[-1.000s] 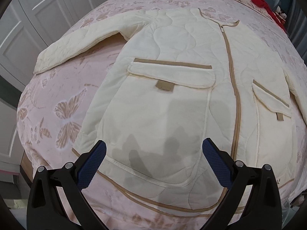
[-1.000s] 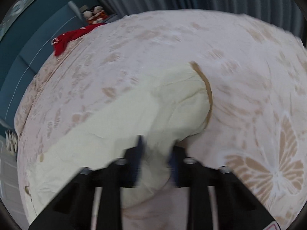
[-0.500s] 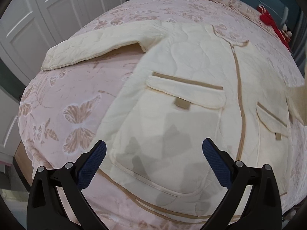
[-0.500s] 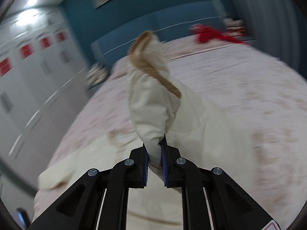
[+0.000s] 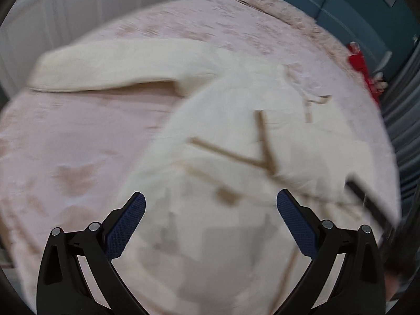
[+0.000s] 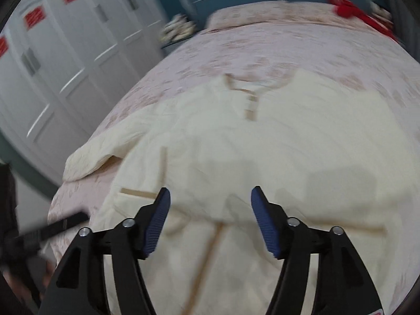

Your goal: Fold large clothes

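A cream quilted jacket [image 5: 236, 120] with tan trim lies front-up on the pink bed [image 5: 78, 136]. Its one sleeve [image 5: 118, 65] stretches out to the left. The other sleeve [image 6: 262, 157] lies folded across the body, its tan cuff band [image 6: 164, 165] near the chest pocket. My left gripper [image 5: 210, 197] hovers open above the jacket's lower part, holding nothing. My right gripper [image 6: 210, 191] hangs over the folded sleeve; its jaws are opening and nothing is between them. It shows as a dark blur [image 5: 367, 199] at the right edge of the left wrist view.
White wardrobe doors [image 6: 65, 65] stand along the bed's left side. A teal headboard [image 5: 341, 8] and a pillow [image 6: 262, 13] are at the far end. A red cloth [image 5: 359, 60] lies at the far right corner, by a grey curtain [image 5: 404, 105].
My right gripper swung the pinched sleeve up and across the jacket, then let it go; its jaws now stand apart. The left gripper shifted sideways over the jacket, still open.
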Demonstrator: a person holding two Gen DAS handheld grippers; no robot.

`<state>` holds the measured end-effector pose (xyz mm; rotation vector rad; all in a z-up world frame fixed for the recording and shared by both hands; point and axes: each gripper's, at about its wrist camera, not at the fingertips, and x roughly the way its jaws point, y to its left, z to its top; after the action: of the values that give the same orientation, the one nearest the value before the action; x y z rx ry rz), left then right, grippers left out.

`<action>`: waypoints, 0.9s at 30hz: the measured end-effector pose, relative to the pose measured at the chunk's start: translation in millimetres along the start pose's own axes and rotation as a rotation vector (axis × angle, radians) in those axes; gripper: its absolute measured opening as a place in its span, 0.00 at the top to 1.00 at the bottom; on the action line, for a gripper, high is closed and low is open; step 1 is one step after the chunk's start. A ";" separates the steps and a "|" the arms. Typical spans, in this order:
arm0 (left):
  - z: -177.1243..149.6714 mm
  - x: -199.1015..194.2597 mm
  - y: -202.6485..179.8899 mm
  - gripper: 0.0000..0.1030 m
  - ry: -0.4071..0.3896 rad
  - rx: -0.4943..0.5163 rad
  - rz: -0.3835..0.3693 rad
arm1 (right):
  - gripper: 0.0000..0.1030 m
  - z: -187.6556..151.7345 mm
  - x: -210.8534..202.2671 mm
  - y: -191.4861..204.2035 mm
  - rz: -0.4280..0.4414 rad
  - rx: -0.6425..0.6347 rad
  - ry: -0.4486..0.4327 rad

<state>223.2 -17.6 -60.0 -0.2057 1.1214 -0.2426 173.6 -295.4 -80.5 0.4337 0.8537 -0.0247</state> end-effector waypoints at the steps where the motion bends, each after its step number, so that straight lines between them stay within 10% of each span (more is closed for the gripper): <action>1: 6.3 15.6 -9.2 0.05 0.028 -0.018 -0.055 | 0.38 -5.6 -6.8 -14.0 -0.016 0.039 0.001; 9: 18.6 102.6 -56.5 0.06 0.180 -0.118 -0.207 | 0.37 -32.6 -48.7 -139.7 -0.126 0.421 -0.055; 12: 22.7 107.8 -61.6 0.36 0.167 -0.128 -0.212 | 0.37 -26.8 -42.9 -172.3 -0.121 0.527 -0.088; 14: 30.4 109.0 -64.1 0.79 0.174 -0.121 -0.211 | 0.37 -21.2 -36.0 -190.2 -0.098 0.587 -0.102; 16: 42.7 103.1 -66.3 0.91 0.143 -0.089 -0.202 | 0.37 -12.4 -25.1 -206.4 -0.070 0.642 -0.115; 18: 62.1 89.0 -69.6 0.93 0.071 -0.028 -0.192 | 0.41 -4.5 -16.1 -216.0 -0.060 0.682 -0.115; 22: 101.0 57.4 -76.3 0.94 -0.091 0.063 -0.142 | 0.82 20.6 0.4 -215.8 -0.013 0.697 -0.129; 27: 123.7 50.2 -69.2 0.94 -0.205 0.126 -0.044 | 0.86 57.1 -12.6 -158.3 -0.061 0.416 -0.210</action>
<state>349.9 -93.4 -31.7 -0.1397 0.8956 -0.3227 176.1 -463.5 -95.4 0.7809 0.6525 -0.3033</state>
